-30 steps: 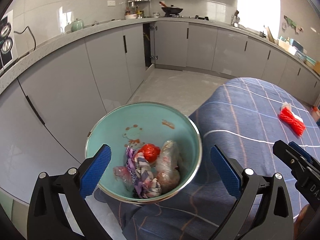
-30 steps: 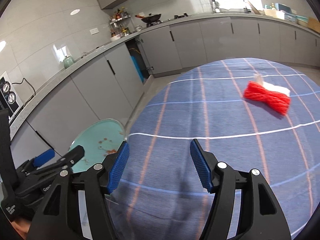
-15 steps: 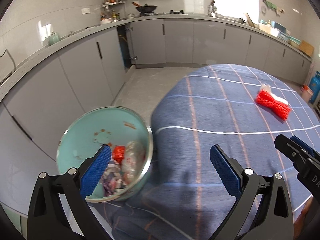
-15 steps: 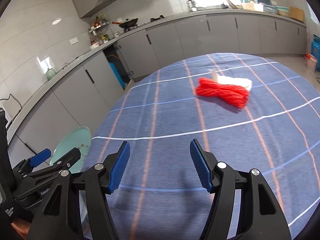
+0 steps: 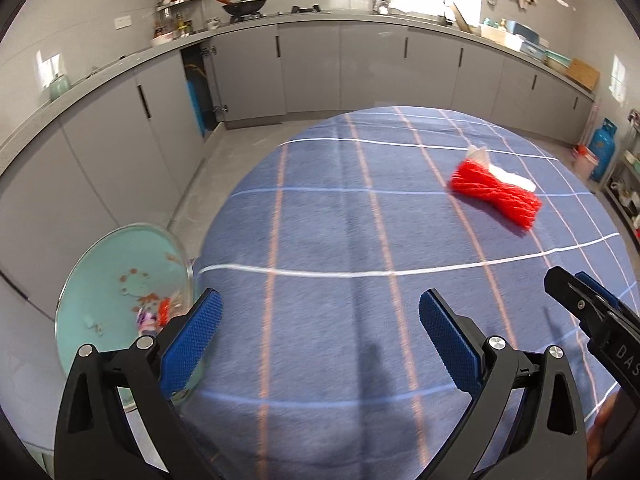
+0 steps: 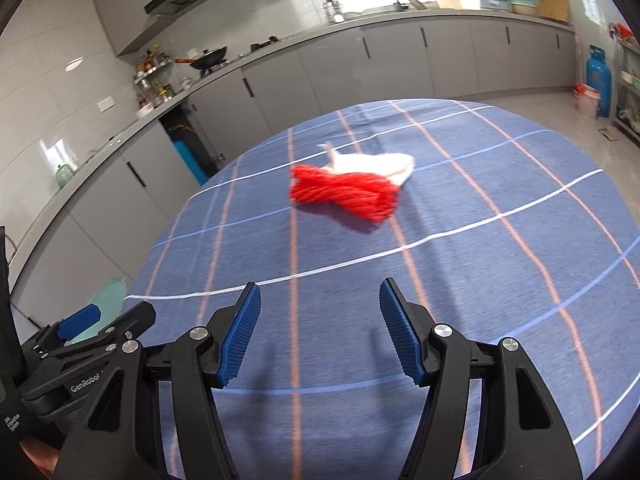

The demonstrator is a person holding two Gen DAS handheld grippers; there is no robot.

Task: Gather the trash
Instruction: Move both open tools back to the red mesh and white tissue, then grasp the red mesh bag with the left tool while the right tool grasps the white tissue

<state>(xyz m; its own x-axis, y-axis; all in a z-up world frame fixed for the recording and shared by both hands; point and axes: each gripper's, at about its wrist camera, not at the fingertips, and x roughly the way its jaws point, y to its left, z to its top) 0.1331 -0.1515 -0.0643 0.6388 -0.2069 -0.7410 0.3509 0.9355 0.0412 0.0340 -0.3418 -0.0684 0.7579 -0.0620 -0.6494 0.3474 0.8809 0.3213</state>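
Note:
A red mesh bundle [image 5: 496, 194] lies on the blue checked tablecloth [image 5: 340, 240] with a white crumpled tissue [image 5: 510, 174] touching its far side; both show in the right wrist view, the bundle [image 6: 344, 194] and the tissue [image 6: 372, 164]. A teal bowl [image 5: 120, 292] at the table's left edge holds several scraps of trash [image 5: 154, 314]. My left gripper [image 5: 316, 340] is open and empty beside the bowl. My right gripper [image 6: 320, 332] is open and empty, short of the red bundle.
Grey kitchen cabinets [image 5: 312, 68] and a counter run along the back and left. A cabinet door [image 5: 200, 92] stands open. A blue gas cylinder [image 6: 599, 78] stands at the far right. The left gripper's side [image 6: 88, 328] shows at the right view's lower left.
Both grippers have swung right, away from the bowl and towards the red bundle. The bowl has slid to the left edge of the left view. Both stay open.

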